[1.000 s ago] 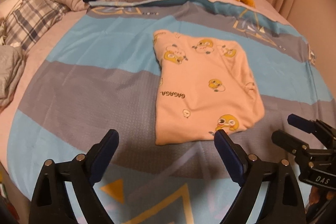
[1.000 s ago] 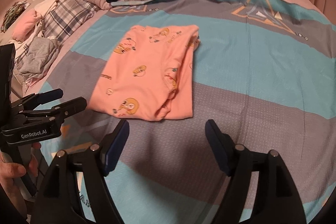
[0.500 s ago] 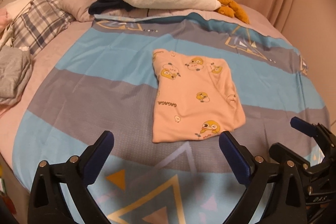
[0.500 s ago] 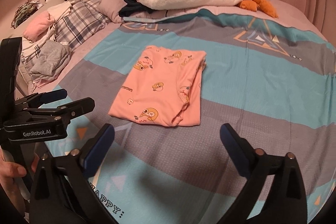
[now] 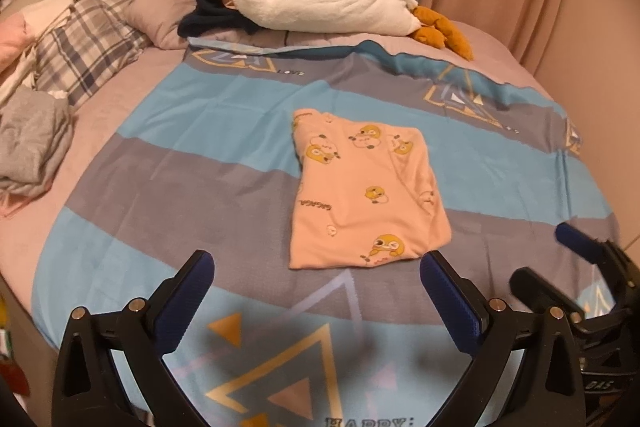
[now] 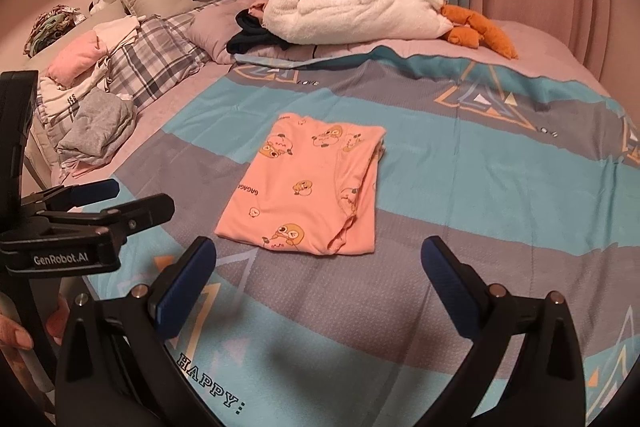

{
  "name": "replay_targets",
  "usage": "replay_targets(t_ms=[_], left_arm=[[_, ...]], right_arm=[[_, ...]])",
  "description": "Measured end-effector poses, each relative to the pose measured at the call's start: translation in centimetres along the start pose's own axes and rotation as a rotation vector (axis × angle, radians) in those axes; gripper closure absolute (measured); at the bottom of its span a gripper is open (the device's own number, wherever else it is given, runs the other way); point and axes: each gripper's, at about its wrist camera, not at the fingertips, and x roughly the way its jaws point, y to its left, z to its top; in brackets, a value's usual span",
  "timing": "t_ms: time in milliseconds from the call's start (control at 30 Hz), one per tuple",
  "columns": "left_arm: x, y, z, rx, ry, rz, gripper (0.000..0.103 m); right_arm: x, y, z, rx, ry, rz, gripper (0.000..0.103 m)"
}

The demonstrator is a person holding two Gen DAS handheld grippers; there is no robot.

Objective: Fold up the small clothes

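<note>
Now the pink shirt (image 5: pixel 366 193) lies folded flat on the striped bedspread (image 5: pixel 200 131), at twelve o'clock from both tools and touching neither. Left gripper (image 5: pixel 316 291) has just been opening; its fingers stand spread on nothing. Right gripper (image 6: pixel 320 281) likewise gapes wide, empty. White plush toy (image 6: pixel 352 11) rests beyond.
</note>
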Motion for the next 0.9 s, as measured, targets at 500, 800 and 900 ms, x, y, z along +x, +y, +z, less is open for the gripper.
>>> replay_targets(t_ms=[500,800,900], left_arm=[[-1.8,-0.3,0.2,0.025,-0.078,0.045,0.001],[-1.6,0.0,0.5,0.019,-0.082,0.089,0.001],[-1.5,0.2,0.5,0.012,-0.077,0.092,0.001]], right_arm=[[-1.0,1.2,1.1,-0.025,-0.022,-0.006,0.000],[-0.9,1.6,1.8,-0.041,-0.030,-0.012,0.000],[-0.6,1.8,2.0,-0.043,-0.026,-0.013,0.000]])
